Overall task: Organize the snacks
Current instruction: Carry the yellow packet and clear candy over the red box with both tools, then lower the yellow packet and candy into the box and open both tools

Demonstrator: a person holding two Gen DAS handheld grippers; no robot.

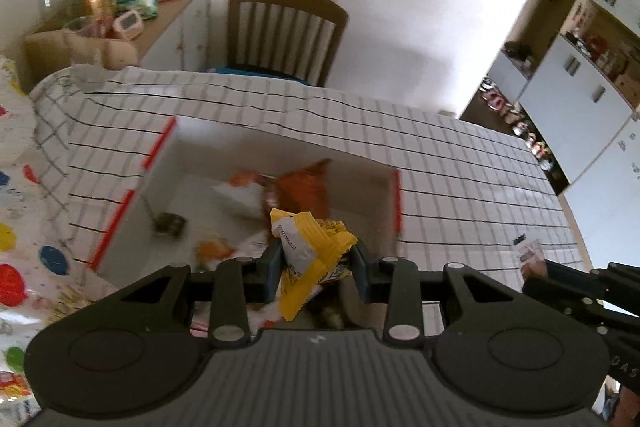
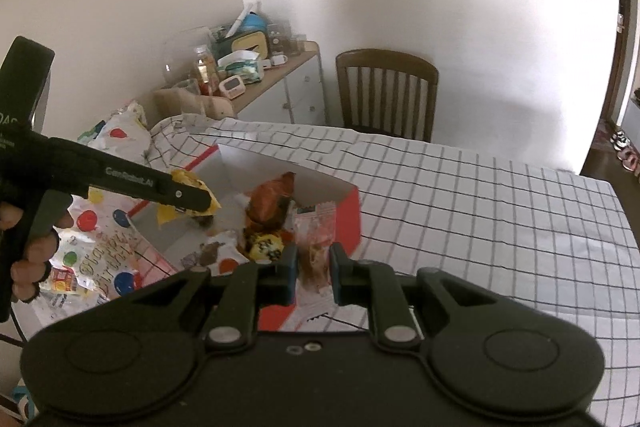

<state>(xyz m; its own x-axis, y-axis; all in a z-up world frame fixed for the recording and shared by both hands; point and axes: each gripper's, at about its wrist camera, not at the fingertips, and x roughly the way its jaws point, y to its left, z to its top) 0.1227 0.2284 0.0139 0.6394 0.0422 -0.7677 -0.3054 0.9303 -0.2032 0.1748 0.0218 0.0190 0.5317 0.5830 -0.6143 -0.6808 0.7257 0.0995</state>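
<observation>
My left gripper [image 1: 316, 269] is shut on a yellow and white snack packet [image 1: 310, 255], held over the near edge of a white box with red trim [image 1: 160, 151]. The box holds an orange bag [image 1: 304, 189] and several other snacks. My right gripper [image 2: 314, 273] is shut on a clear pink wrapper with a brown snack inside [image 2: 316, 239], just above the box's red near corner [image 2: 350, 223]. In the right wrist view the left gripper [image 2: 200, 201] comes in from the left with the yellow packet [image 2: 188, 181] over the box.
A checked cloth [image 2: 480, 211] covers the table. A dotted gift bag [image 1: 24, 227] and loose wrappers lie left of the box. A wooden chair [image 1: 284, 31] stands at the far edge, and a cluttered sideboard [image 1: 120, 3] beyond it on the left. White cupboards [image 1: 592, 67] stand right.
</observation>
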